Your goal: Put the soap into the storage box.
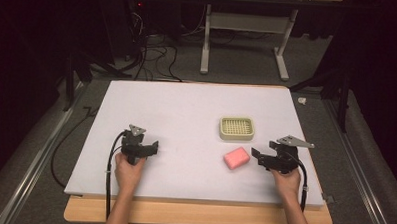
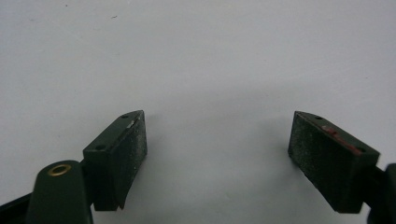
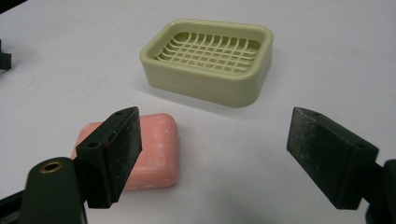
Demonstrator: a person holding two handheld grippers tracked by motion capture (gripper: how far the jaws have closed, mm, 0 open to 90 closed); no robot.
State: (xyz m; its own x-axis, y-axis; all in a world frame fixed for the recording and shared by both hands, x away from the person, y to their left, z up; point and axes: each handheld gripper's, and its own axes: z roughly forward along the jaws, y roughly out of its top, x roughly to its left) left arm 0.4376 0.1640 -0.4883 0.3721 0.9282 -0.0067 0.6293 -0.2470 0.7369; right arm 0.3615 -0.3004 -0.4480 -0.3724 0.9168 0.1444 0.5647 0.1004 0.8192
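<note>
I see the pink soap bar [image 3: 140, 149] lying flat on the white tabletop [image 1: 186, 106], just ahead of my right gripper [image 3: 215, 154] and off toward its left jaw — in the right gripper view that jaw partly covers the bar's near left corner, while the right jaw stands over bare surface. Nothing is between the jaws; they are spread wide and the bar is untouched. From the high view the soap bar [image 1: 236, 158] sits just beyond the right gripper [image 1: 257, 156], near it but apart.

Farther out past the jaws stands the pale green soap dish [image 3: 208, 60], upright, its grid insert showing, with nothing in it. It lies near the bar with a strip of tabletop between them. In the high view the soap dish [image 1: 237, 128] is just beyond the bar.

My left gripper [image 2: 217, 149] is well apart from all this, on the other side — its jaws are also spread wide, with bare white tabletop between and ahead of them. In the high view the left gripper [image 1: 152, 148] rests low over the tabletop in my left hand [image 1: 128, 170], and my right hand [image 1: 287, 181] holds the other.
</note>
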